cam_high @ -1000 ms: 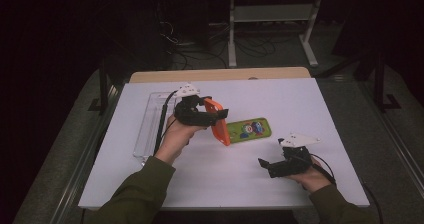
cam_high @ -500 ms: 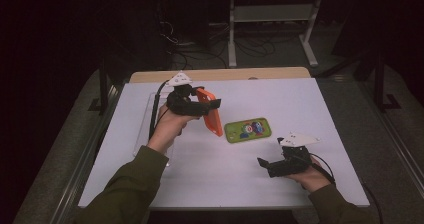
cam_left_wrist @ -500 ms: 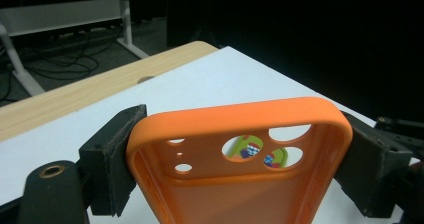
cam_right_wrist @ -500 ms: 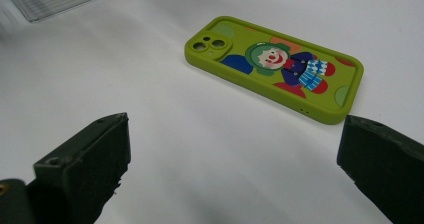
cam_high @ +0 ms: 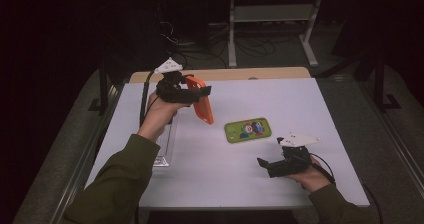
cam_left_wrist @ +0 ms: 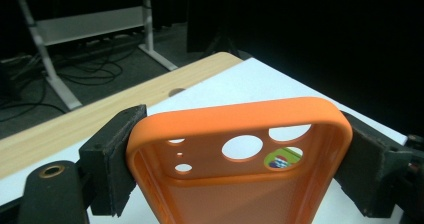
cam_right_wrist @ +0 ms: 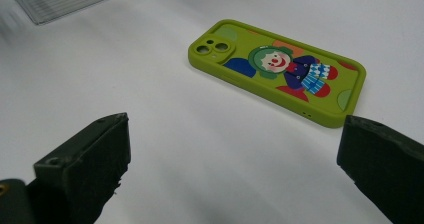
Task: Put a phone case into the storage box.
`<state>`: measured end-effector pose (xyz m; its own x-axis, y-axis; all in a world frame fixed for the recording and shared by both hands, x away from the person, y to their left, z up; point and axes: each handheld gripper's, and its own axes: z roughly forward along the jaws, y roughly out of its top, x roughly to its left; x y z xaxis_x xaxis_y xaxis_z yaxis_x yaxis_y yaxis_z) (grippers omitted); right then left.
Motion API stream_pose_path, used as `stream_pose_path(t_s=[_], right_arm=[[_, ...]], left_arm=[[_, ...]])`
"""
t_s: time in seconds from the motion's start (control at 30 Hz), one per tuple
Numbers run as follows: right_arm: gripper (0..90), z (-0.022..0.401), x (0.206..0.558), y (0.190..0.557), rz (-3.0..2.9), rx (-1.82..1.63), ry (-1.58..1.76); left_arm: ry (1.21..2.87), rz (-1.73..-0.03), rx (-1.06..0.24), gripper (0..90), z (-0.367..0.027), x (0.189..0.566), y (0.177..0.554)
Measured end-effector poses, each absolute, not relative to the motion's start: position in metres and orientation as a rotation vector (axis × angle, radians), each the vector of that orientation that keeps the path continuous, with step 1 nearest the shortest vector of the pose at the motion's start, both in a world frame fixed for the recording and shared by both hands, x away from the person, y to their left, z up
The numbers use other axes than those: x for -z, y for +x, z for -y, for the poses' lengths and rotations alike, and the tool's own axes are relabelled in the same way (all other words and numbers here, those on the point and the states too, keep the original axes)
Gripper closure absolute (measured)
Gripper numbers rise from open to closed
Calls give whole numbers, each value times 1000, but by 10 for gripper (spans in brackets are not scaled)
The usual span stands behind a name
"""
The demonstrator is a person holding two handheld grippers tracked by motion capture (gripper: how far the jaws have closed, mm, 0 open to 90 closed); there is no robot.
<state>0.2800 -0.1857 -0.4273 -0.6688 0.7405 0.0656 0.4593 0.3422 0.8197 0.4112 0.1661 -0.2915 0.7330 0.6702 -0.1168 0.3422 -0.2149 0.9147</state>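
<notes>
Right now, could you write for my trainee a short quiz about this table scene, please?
1. What does the left gripper hold?
2. True or false: the green case lies flat on the table.
3. The right gripper is: A) open, B) shut on the green case, C) shut on the clear tray.

Key:
1. The orange case, clamped by its sides.
2. True.
3. A.

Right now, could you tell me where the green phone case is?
The green phone case lies flat mid-table in the high view, just ahead of the right gripper.
</notes>
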Motion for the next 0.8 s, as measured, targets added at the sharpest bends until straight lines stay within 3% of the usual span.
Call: stream_pose_path(t_s=[0.8], right_arm=[[1,185,428,280,-2302,-1236,1052]], left_arm=[[1767,-962,-587,156,-210,270,441]])
